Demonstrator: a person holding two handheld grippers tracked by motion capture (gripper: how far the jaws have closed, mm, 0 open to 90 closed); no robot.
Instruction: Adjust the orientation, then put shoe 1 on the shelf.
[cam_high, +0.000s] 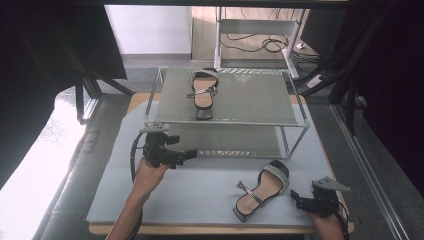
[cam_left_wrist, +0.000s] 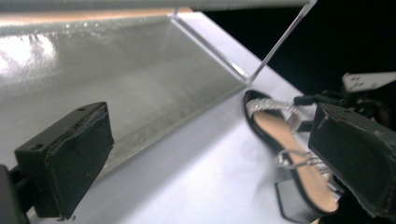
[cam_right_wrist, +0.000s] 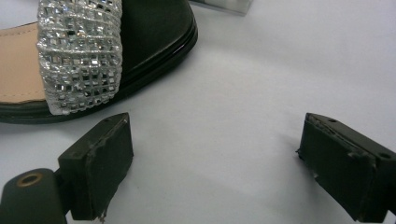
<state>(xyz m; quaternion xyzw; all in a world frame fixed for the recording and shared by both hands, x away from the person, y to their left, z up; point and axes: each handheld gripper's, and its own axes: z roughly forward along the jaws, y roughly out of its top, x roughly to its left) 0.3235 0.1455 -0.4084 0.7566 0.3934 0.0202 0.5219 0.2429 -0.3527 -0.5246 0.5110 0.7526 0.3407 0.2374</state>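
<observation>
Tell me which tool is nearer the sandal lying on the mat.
Right. The right tool sits open just beside the sandal toe, not touching. The left tool is farther off, by the rack lower shelf.

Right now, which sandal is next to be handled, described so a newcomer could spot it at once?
Start at the two-tier metal shoe rack in the middle of the grey mat. In front of the rack, near the right claw, lies a black sandal with a sparkly silver toe band. Unlike its twin on the top shelf, it sits on the mat, not on the rack.
</observation>
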